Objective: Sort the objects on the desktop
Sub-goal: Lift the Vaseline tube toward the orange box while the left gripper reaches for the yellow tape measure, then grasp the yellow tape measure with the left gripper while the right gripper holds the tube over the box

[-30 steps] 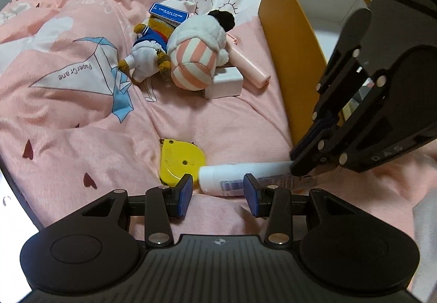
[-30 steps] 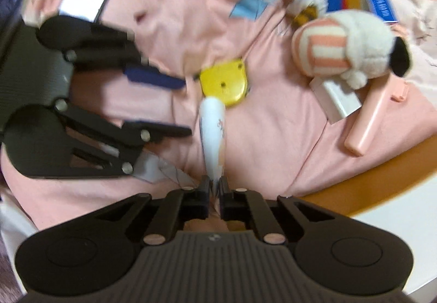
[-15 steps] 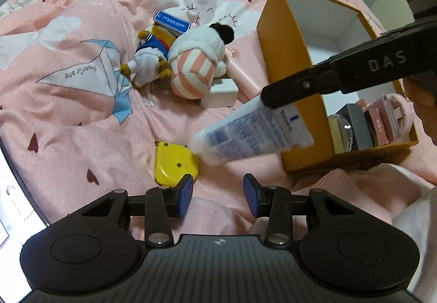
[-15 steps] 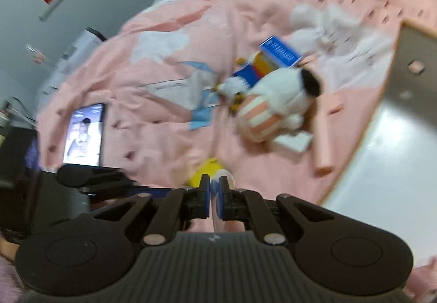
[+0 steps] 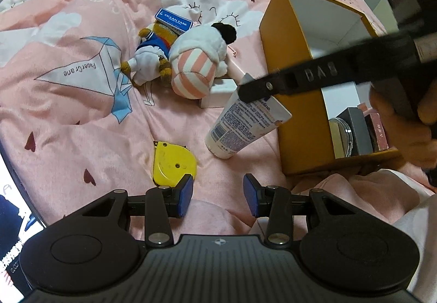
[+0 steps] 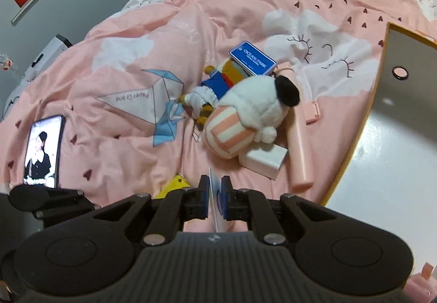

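Right gripper (image 6: 215,198) is holding the white lotion tube (image 5: 240,122) by its flat crimped end, cap hanging down over the pink bed cover (image 5: 82,117), just beside the orange box (image 5: 297,101); its jaws are easing apart with the tube's end between them. Left gripper (image 5: 217,195) is hovering low, jaws spread and gripping nothing, yellow tape measure (image 5: 172,163) lying by its left finger. Plush toys (image 5: 196,68) are lying farther back.
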Tool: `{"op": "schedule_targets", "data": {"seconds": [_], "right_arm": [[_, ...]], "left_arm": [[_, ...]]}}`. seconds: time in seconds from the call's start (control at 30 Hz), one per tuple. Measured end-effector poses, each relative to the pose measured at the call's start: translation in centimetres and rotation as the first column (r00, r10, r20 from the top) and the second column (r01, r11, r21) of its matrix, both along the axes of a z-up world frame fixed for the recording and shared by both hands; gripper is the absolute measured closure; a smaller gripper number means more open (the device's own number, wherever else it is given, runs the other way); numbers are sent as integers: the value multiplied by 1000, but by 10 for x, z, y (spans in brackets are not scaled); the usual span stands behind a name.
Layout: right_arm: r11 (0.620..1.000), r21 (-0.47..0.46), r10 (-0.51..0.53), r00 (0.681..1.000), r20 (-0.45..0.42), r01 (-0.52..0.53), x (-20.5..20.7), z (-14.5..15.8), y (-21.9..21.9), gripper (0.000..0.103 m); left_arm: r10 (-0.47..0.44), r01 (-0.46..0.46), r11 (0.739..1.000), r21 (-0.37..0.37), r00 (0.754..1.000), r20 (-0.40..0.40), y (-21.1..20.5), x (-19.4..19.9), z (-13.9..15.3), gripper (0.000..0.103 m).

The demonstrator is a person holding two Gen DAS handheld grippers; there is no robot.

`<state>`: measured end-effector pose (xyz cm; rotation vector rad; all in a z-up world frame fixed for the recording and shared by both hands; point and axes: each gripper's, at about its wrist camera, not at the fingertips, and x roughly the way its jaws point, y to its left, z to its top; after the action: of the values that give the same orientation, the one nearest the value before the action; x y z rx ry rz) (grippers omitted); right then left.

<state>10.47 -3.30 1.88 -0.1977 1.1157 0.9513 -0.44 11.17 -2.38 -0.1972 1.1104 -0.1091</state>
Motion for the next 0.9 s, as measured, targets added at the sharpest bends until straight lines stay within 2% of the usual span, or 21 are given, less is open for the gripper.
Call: {"op": "schedule_targets", "data": {"seconds": [0.13,0.17,0.27,0.33,0.47,0.57,0.63,0.73,0.8,0.9], "right_arm": [[1000,-5,-31,999,14,31,-6,-4,-8,92],[999,0,-42,999,18,42,-7,-3,-10,95],[997,44,-63,997,52,60,-10,6,-17,102],[994,88,-71,995,77,64,-12,17,-23,103],[978,187,-116,987,115,93,-12,43,-44,103],[964,240,-145,983,117,113,-11,57,-60,103],[962,247,-147,983,114,115,-10,59,-65,103],[980,185,-106,984,142,79,-12,50,-58,96],[988,150,-62,988,143,41,-15,38,-48,83],[994,110,-32,991,132,17,-17,21,-38,80]], "left_arm": [[49,-49,999,-1,999,-1,5,3,1,56],[62,-62,998,-2,998,2,8,5,3,56],[106,-106,994,16,994,-14,15,15,4,56],[130,-127,991,52,990,-48,16,27,0,56],[82,-65,984,168,992,-97,-1,44,-12,54],[31,-5,978,210,992,-121,-11,48,-21,47],[7,28,970,241,990,-143,-15,50,-28,46],[-6,52,958,281,987,-161,-18,52,-36,46],[-11,60,954,293,986,-167,-19,52,-41,45],[-12,65,950,305,985,-175,-18,50,-46,45]]}}
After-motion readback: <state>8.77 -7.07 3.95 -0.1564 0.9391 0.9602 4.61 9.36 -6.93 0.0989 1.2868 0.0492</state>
